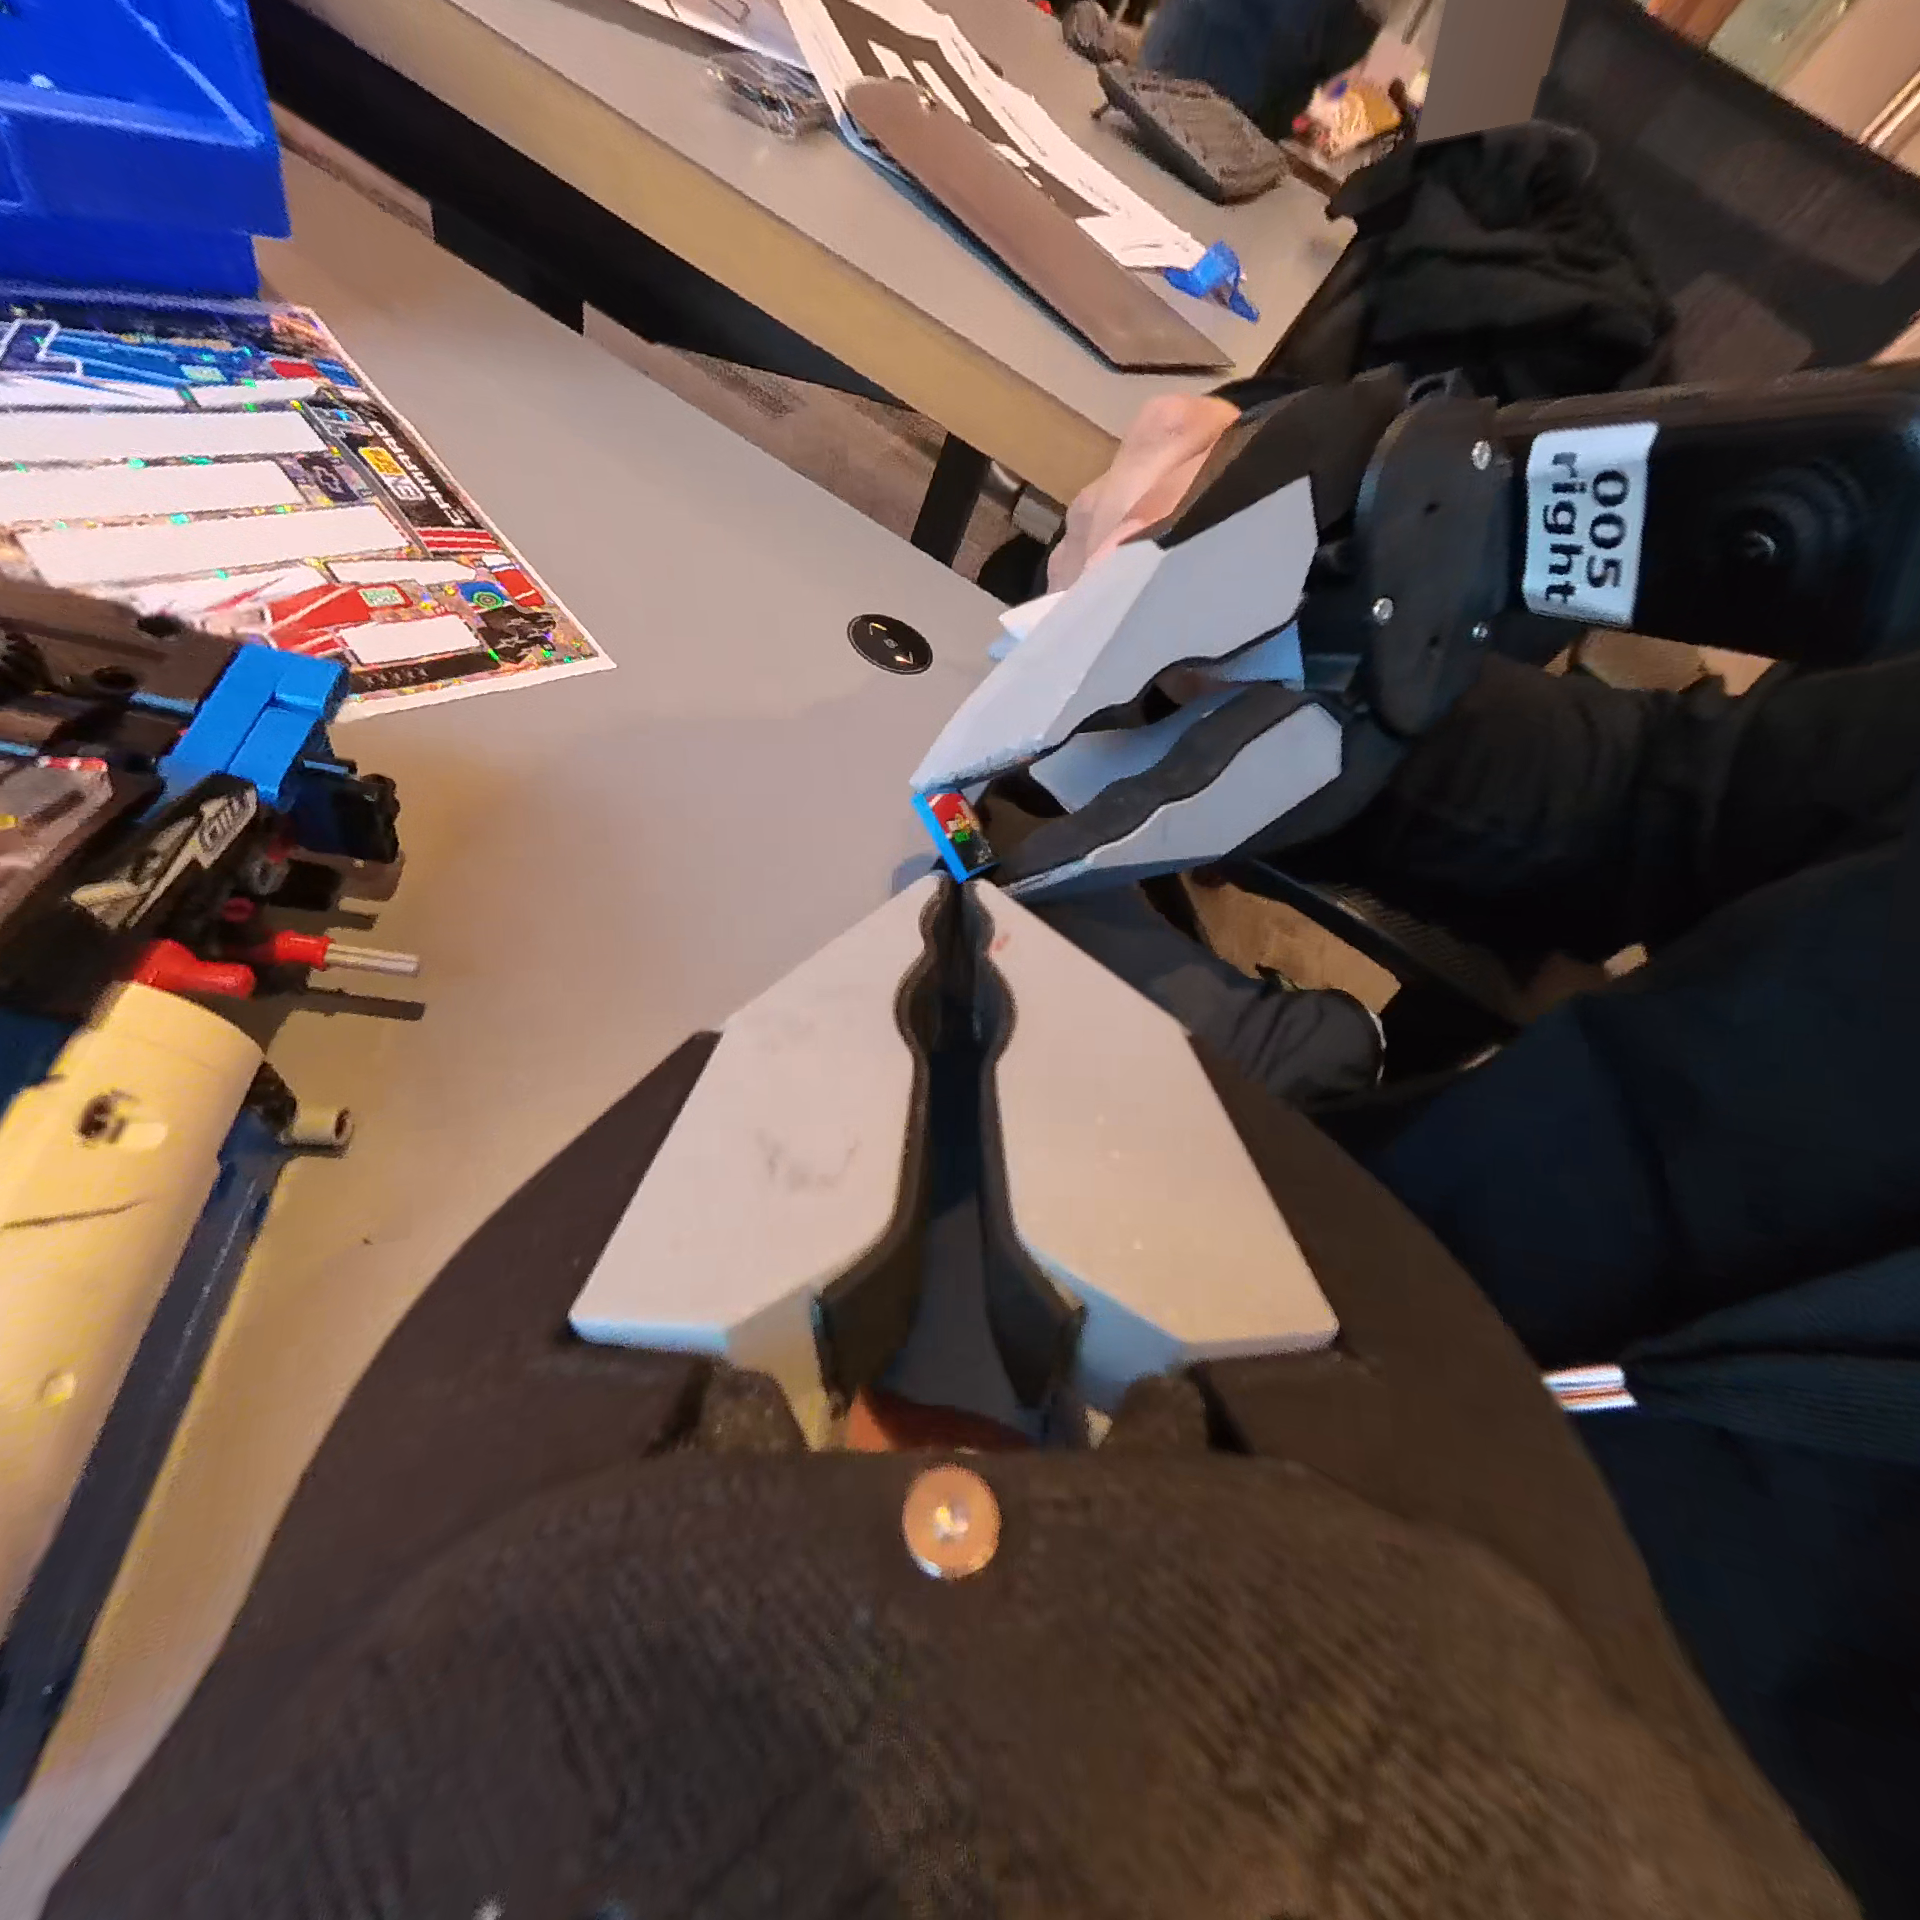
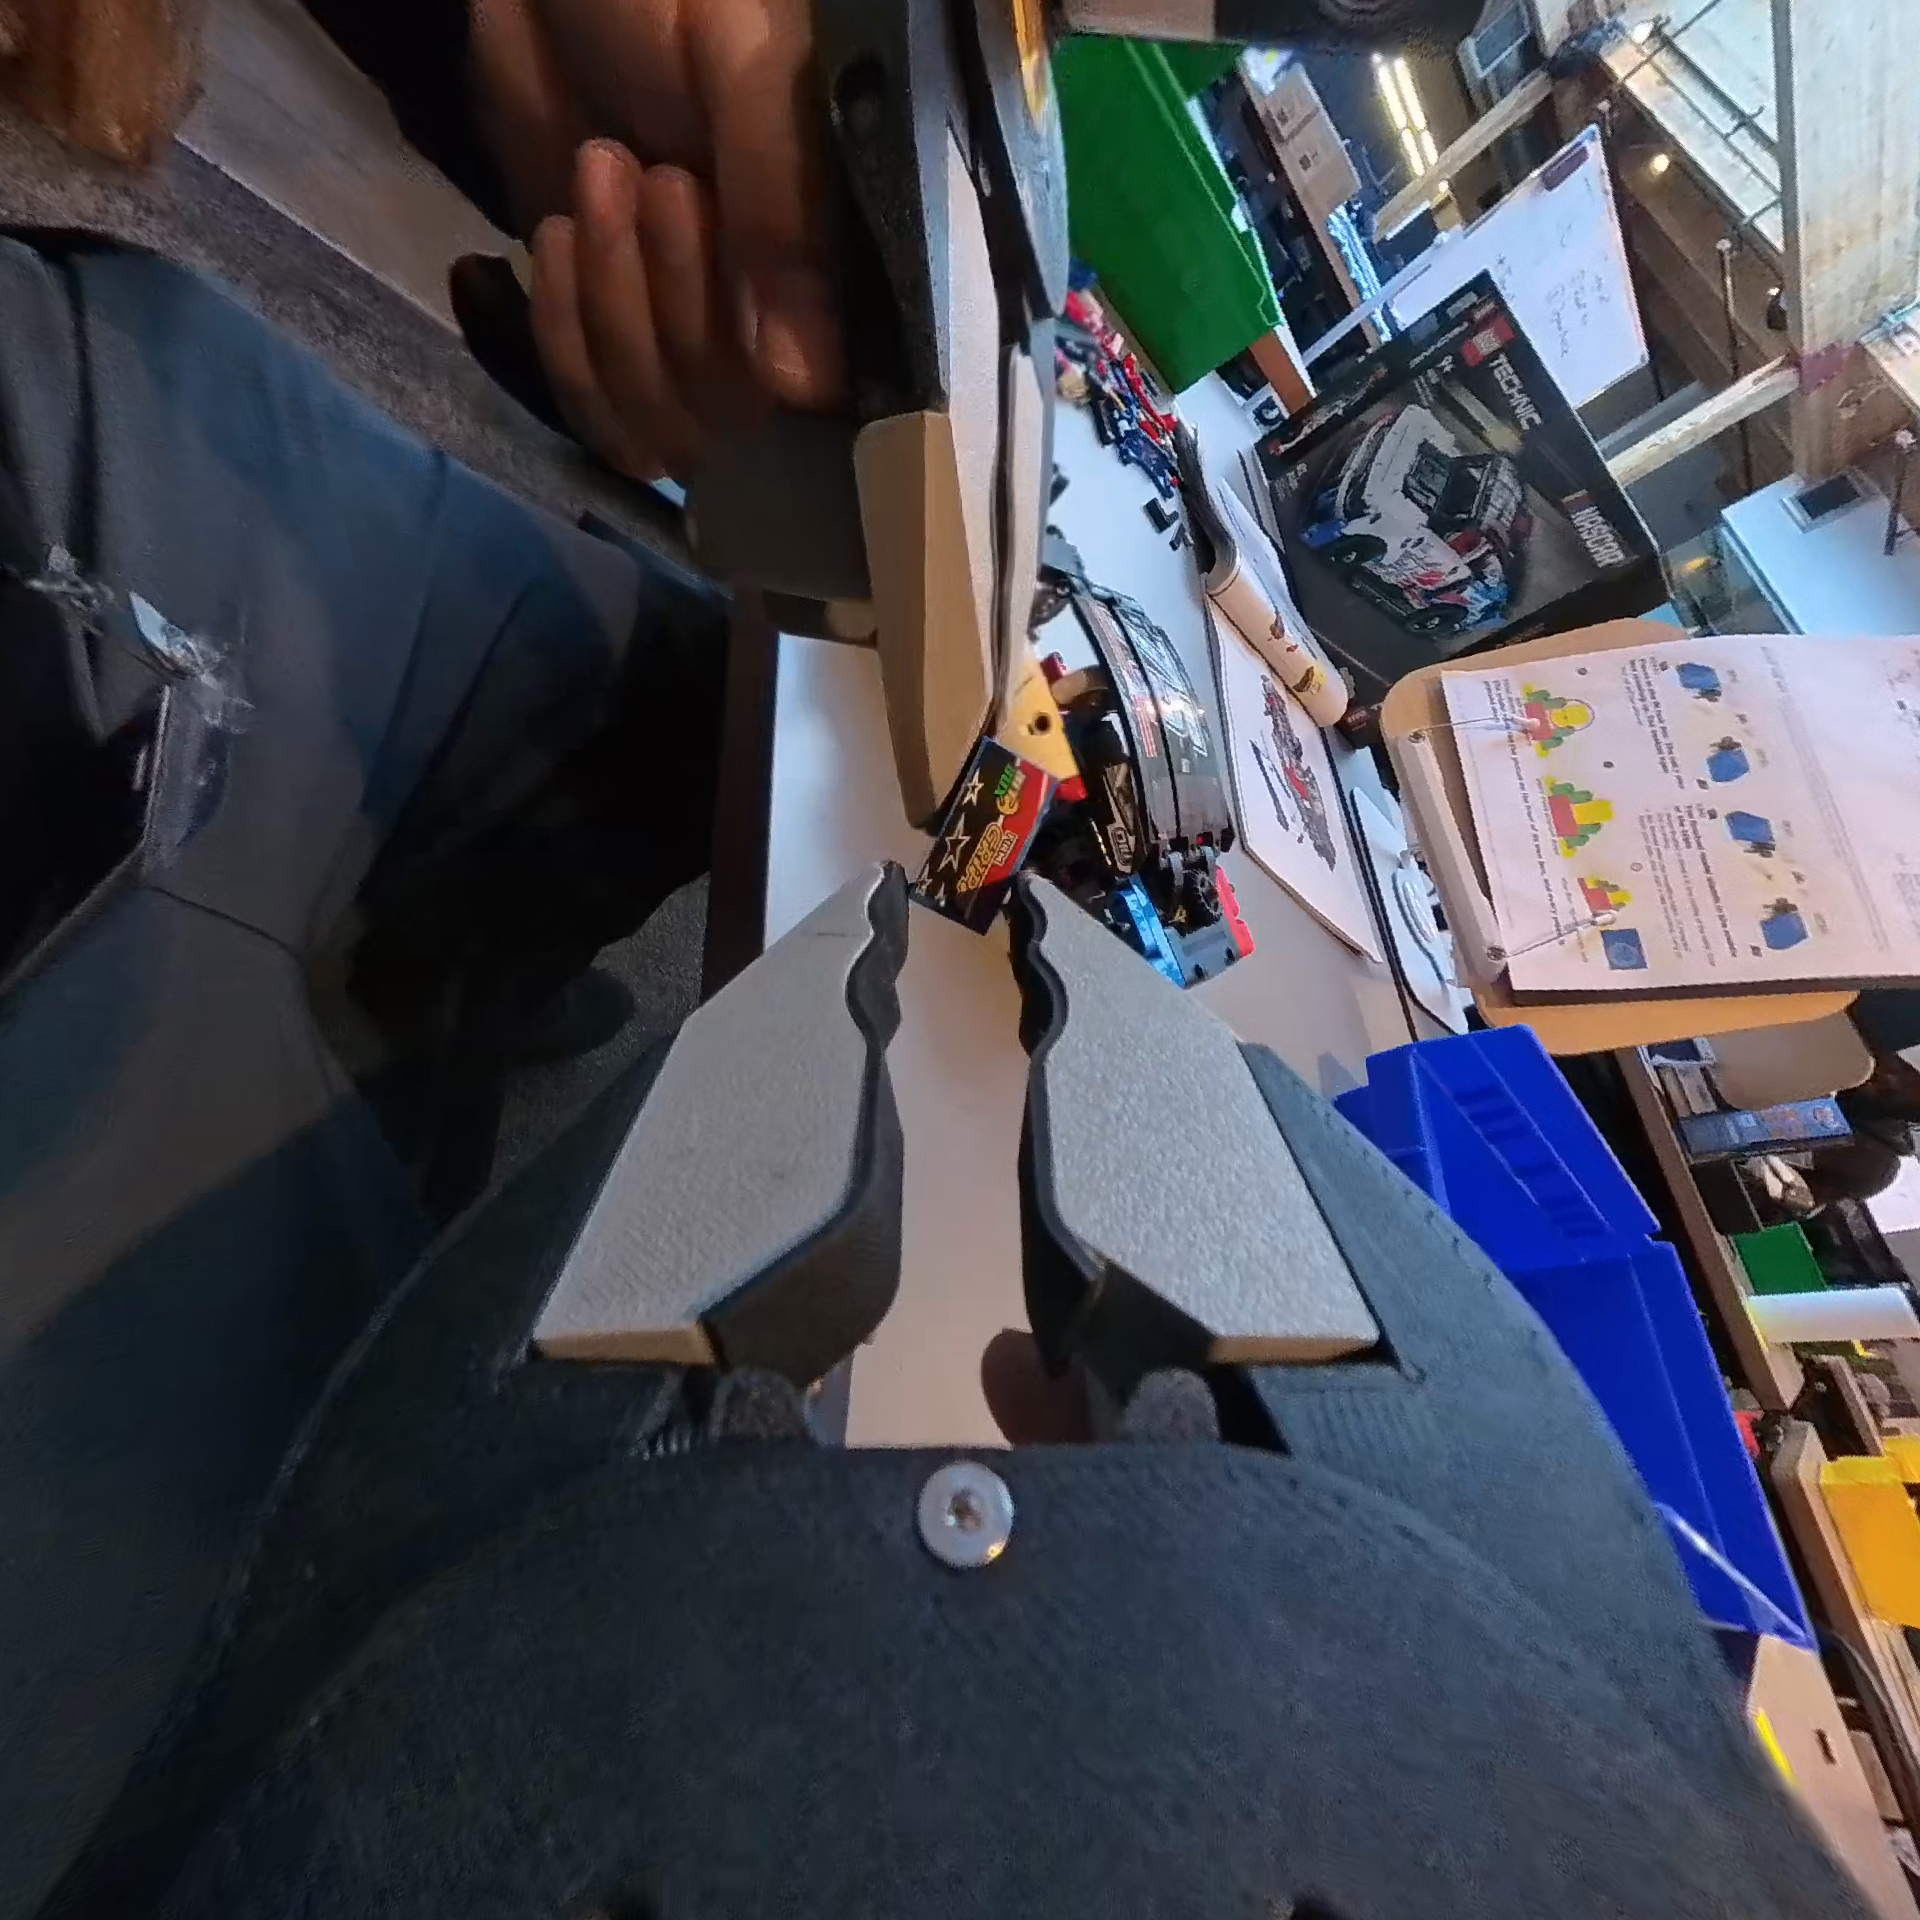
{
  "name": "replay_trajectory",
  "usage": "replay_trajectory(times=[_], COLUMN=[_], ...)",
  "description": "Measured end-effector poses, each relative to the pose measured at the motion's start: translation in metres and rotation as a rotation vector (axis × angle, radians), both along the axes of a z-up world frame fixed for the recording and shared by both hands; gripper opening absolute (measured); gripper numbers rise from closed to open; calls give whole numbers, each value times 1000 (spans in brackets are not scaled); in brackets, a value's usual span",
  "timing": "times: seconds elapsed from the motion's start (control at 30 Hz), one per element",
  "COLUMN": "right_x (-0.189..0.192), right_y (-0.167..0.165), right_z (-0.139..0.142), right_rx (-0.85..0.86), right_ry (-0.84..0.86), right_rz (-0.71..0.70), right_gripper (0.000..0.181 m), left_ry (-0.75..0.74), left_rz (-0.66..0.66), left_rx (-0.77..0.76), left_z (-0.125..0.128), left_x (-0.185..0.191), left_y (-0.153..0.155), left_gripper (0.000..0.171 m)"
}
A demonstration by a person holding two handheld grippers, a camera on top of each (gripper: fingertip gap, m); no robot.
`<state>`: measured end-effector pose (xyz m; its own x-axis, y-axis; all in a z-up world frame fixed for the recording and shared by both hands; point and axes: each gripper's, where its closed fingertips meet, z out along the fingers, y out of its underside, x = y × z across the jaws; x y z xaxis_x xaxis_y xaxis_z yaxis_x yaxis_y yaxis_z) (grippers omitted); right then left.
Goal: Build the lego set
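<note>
My right gripper (image 2: 958, 891) is shut on a small blue tile with a black, starred sticker face (image 2: 982, 831) and holds it in the air past the table's edge. In the left wrist view, that gripper (image 1: 961, 836) comes in from the right with the tile (image 1: 956, 831) between its tips. My left gripper (image 1: 951, 888) is shut, its tips right at the tile's lower corner. It also shows in the right wrist view (image 2: 992, 732), tips at the tile's far end. I cannot tell whether it pinches anything. The part-built car model (image 1: 208, 831) lies on the grey table (image 1: 623, 831).
A sticker sheet (image 1: 260, 499) and blue bins (image 1: 125, 125) lie beyond the model. A red pin with a grey axle (image 1: 301, 951) sticks out of it. The set's box (image 2: 1455, 478), an open booklet (image 2: 1288, 769) and a clipboard with a sheet (image 2: 1683, 810) are farther off. A person's legs are below the grippers. My two grippers' fingertips are within a few centimetres of each other.
</note>
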<state>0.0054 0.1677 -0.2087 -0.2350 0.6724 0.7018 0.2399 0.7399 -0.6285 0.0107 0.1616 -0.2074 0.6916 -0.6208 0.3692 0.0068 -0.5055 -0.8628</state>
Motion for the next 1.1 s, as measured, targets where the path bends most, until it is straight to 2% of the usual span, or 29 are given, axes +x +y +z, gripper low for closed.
replay_trajectory(times=[0.07, 0.13, 0.23, 0.37, 0.47, 0.53, 0.6, 0.67, 0.73, 0.8, 0.87, 1.0, 1.03, 1.1], right_x=[-2, -5, -8, -15, -23, -28, -30, -30, -28, -24, -21, -21, -21, -18], right_y=[-3, -5, -7, -6, -2, 0, 1, 0, -8, -21, -27, -29, -30, -34], right_z=[-2, -4, -9, -14, -16, -15, -17, -16, -15, -6, 10, 22, 25, 30], right_rx=[34, 70, 113, 206, 295, 287, 165, -53, -340, -545, -598, -626, -644, -733], right_ry=[-8, -16, -34, -53, -48, -26, -25, -28, -66, -73, 1, 45, 60, 68], right_rz=[12, 14, 15, 1, -20, -43, -57, -35, 31, 131, 197, 207, 214, 253], right_gripper=[18, 18, 18, 18, 18, 17, 16, 17, 20, 21, 18, 16, 16, 17], left_ry=[-23, -48, -80, -72, -37, -42, 11, 119, 267, 315, 277, 274, 325, 552], left_rz=[10, 11, 28, 33, 74, 94, 100, 102, 104, 77, 67, 78, 85, 99], left_rx=[-27, -73, -64, -64, -26, -1, 85, 254, 434, 623, 703, 802, 836, 959], left_z=[-6, -10, -6, -9, -12, -11, -10, -7, -6, 5, 19, 34, 35, 35], left_x=[-2, -5, -12, -14, -22, -27, -33, -38, -44, -38, -33, -28, -28, -27], left_y=[-2, -5, -5, -5, -1, 0, -1, -2, -4, -12, -19, -23, -23, -22], left_gripper=[0, 28, 23, 8, 6, 5, 5, 5, 5, 5, 5, 5, 5, 5])
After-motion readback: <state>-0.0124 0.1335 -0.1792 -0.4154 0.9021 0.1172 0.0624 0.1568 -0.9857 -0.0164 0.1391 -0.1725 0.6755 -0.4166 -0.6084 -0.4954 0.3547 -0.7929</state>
